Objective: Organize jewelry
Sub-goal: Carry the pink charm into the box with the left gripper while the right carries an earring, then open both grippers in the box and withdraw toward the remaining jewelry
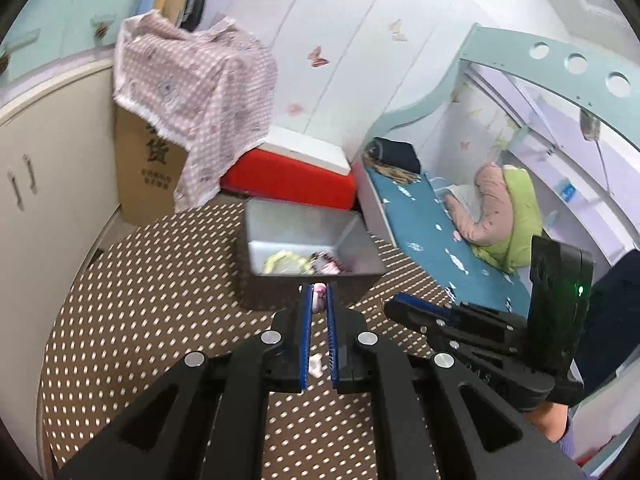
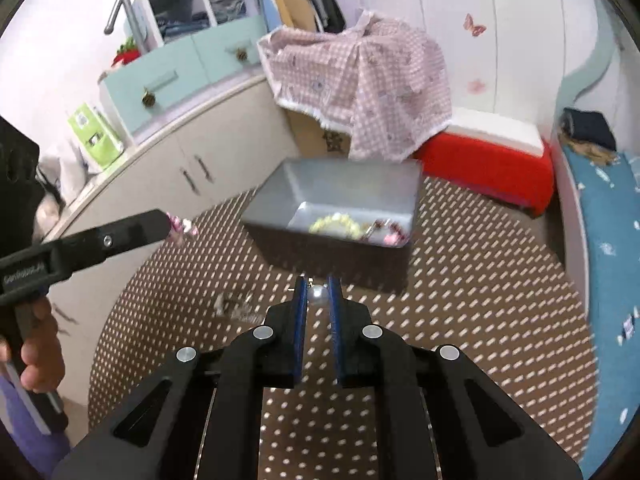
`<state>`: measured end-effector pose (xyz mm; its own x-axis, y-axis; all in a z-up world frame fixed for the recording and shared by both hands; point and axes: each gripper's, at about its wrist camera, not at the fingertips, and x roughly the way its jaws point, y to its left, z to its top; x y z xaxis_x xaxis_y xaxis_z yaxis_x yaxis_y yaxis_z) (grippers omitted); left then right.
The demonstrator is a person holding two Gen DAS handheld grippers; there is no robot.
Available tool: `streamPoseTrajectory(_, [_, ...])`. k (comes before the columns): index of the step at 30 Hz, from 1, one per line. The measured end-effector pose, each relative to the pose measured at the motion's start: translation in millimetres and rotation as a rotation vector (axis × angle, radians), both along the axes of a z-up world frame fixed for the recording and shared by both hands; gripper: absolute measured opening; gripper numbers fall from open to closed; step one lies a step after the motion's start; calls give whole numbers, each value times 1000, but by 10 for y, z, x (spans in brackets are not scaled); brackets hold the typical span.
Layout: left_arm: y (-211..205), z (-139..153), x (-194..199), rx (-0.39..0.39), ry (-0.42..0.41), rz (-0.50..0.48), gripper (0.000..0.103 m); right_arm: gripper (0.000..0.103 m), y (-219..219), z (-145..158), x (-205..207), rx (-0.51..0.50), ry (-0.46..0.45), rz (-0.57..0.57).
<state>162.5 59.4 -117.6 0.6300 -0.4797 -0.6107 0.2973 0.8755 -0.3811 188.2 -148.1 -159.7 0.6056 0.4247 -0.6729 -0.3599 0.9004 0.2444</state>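
Left gripper (image 1: 319, 294) closed on a small pink-and-white beaded jewelry piece (image 1: 319, 296), pinched between the 2 blue-padded fingertips (image 1: 307, 300), with the piece poking out a little past the tips. Held above the brown round table with white dots (image 1: 140, 340), just short of the near wall of the grey rectangular open box (image 1: 280, 228). Also visible from the right wrist camera, at the left edge, with the pink piece (image 2: 178, 229) dangling at the tip of the left gripper (image 2: 164, 224), apart from the box and to its left.

Right gripper (image 2: 319, 294) clamped on a round white pearl bead (image 2: 319, 295), seated right between the blue pads (image 2: 300, 300) near their tips, touching both. Tiny metal bit sticking out left of the pad; cannot tell what it is. Hovering over the dotted table (image 2: 480, 300), close to the front wall of the grey box (image 2: 320, 248).

Inside the box: a pale yellow-green beaded bracelet (image 2: 335, 225) on the floor, and next to it, toward the right corner, a blurred heap of pink and dark red pieces (image 2: 390, 232). Same bracelet (image 1: 282, 262) seen from the left wrist camera.

On the table, left of the right gripper, a small silvery blurred item (image 2: 236, 306), lying apart from the box. Beneath the left gripper's fingers, a small white piece (image 1: 317, 365) resting on the table.
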Motion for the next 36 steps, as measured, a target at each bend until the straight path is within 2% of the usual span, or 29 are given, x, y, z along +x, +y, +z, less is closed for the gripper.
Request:
streamPoseTrajectory(6, [-218,147,273,21,8,-48,6,12,-75,239,189,0,-35,-28])
streamPoseTrajectory(10, [-350,110,532,28,61,-86,6,12,-89,290,390,1,-32,-46])
streamPoseTrajectory(14, [-442,15,702,60,99,-89,6,12,-22,230,568,-8,-6,-45])
streamPoseTrajectory(25, [-496,-340,969,80,198,-72,6,12,73,-55,800,-27,61,-39])
streamPoseTrajectory(36, [-509,-448,1001,86,220,-73,6,12,82,-161,850,-20,76,-47])
